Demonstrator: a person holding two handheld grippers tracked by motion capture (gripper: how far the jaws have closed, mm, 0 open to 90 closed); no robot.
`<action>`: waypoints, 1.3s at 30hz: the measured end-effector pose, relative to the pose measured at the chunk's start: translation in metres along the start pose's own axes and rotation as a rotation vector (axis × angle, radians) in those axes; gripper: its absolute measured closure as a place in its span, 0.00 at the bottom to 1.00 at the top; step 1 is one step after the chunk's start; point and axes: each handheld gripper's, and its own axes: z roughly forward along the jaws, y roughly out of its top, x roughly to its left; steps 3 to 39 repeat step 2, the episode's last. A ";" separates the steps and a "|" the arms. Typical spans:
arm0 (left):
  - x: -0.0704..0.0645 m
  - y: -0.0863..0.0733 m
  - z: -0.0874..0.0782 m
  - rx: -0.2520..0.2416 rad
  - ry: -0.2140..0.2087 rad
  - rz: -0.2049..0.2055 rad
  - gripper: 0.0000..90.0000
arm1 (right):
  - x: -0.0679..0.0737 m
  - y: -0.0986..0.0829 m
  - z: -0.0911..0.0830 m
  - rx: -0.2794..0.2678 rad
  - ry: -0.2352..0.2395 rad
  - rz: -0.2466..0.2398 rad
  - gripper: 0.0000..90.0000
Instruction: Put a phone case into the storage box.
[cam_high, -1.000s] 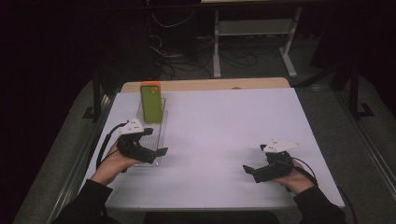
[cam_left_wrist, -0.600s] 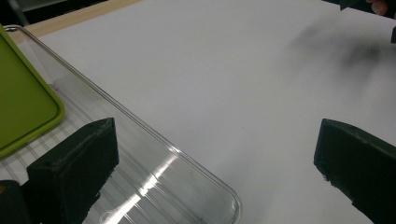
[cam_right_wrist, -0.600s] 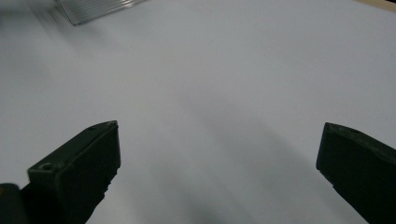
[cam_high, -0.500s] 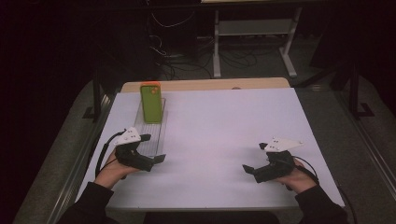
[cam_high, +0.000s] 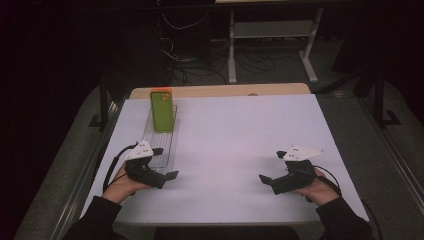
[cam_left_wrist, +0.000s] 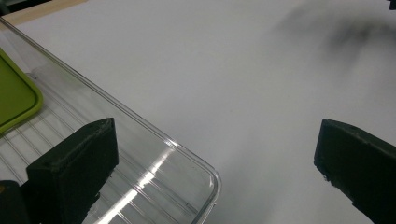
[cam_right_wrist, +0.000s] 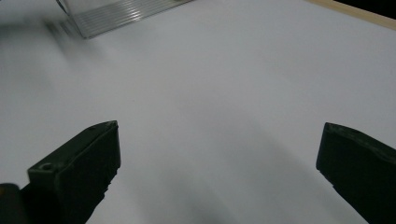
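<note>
since a second ago the left tongs have drawn back from the clear tray toward the person, and now sit at the tray's near end, jaws spread wide and holding nothing. the right tongs rest well to the right of the tray on the white worktop, also wide open and empty. the tray lies left of centre, its long axis running away from the person. a green phone case stands at its far end, leaning, long axis near upright. the tray looks light, stiff and slick, likely brittle plastic; its near rim seems the best place to pinch.
</note>
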 end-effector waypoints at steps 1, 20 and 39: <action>0.000 0.000 0.000 0.001 0.000 -0.001 0.00 | 0.000 0.000 0.000 -0.003 0.003 0.004 0.00; 0.000 0.000 0.000 -0.001 0.000 -0.006 0.00 | 0.000 0.000 0.000 -0.006 0.005 0.006 0.00; 0.000 0.000 0.000 -0.001 0.000 -0.006 0.00 | 0.000 0.000 0.000 -0.006 0.005 0.006 0.00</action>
